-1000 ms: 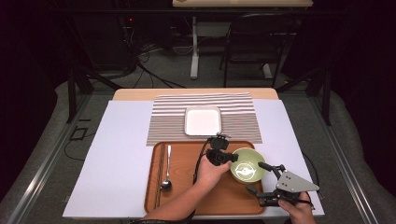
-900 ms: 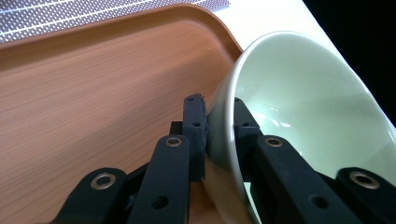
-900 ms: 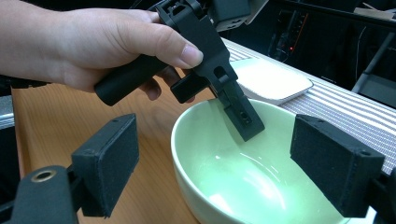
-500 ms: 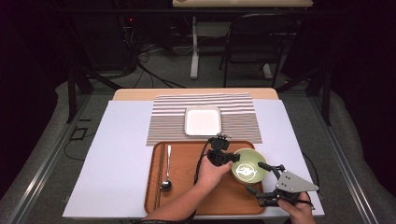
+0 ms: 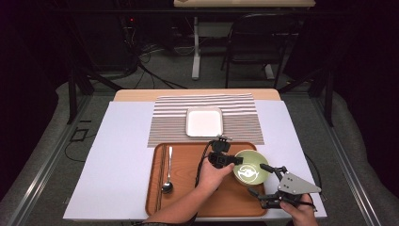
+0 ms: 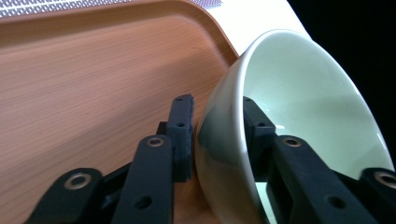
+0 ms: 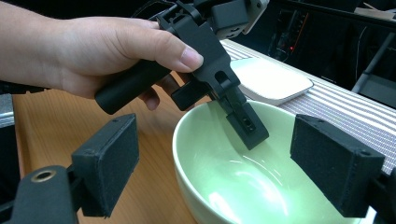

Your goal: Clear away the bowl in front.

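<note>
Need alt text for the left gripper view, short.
The left gripper's black jaws straddle the rim of a pale green bowl, one pad outside, one inside, just opened with a gap outside. The bowl sits on a wooden tray.

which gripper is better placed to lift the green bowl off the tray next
Probably the left. The left gripper straddles the bowl wall, one jaw inside, one outside, jaws just opened and slightly slack. The right gripper hangs open beside the rim.

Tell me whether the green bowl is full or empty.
Empty: the right gripper view shows the green bowl's bare glossy inside, with nothing in it.
</note>
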